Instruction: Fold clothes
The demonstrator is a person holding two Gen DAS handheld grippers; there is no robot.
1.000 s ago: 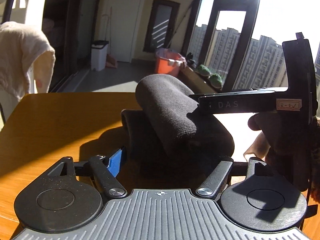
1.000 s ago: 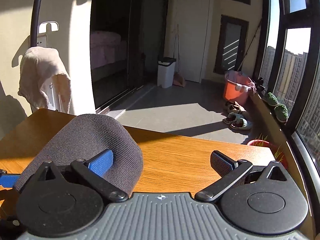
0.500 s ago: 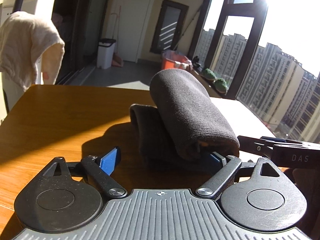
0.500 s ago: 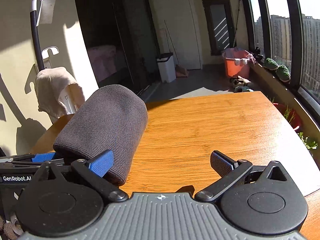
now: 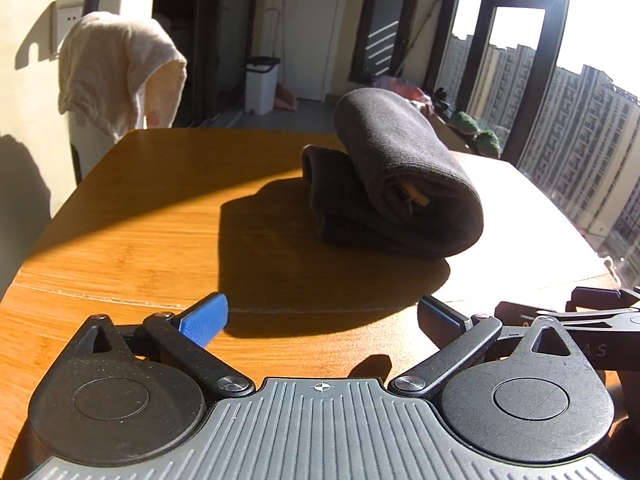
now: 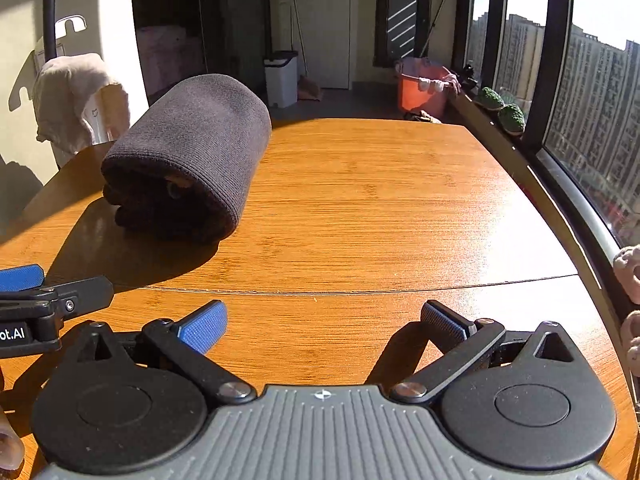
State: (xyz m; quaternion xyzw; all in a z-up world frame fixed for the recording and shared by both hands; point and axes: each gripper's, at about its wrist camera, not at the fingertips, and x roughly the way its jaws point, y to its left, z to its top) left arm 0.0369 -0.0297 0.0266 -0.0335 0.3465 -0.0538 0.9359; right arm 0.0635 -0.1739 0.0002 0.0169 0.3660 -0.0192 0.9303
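A dark grey knitted garment, folded into a thick roll, lies on the wooden table. In the right wrist view the same garment sits at the left, its rolled end facing me. My left gripper is open, well back from the roll with bare table between its blue pads. My right gripper is also open and holds nothing, to the right of the roll and back from it. Part of the left gripper's body shows at the left edge of the right wrist view.
A cream cloth hangs over a stand beyond the table's far left corner. Past the table are a white bin, an orange bucket and tall windows on the right. A seam crosses the table near me.
Both grippers have drawn back from the rolled garment, which now lies free on the table. The left gripper's fingers, earlier at the roll's near end, stand clear of it.
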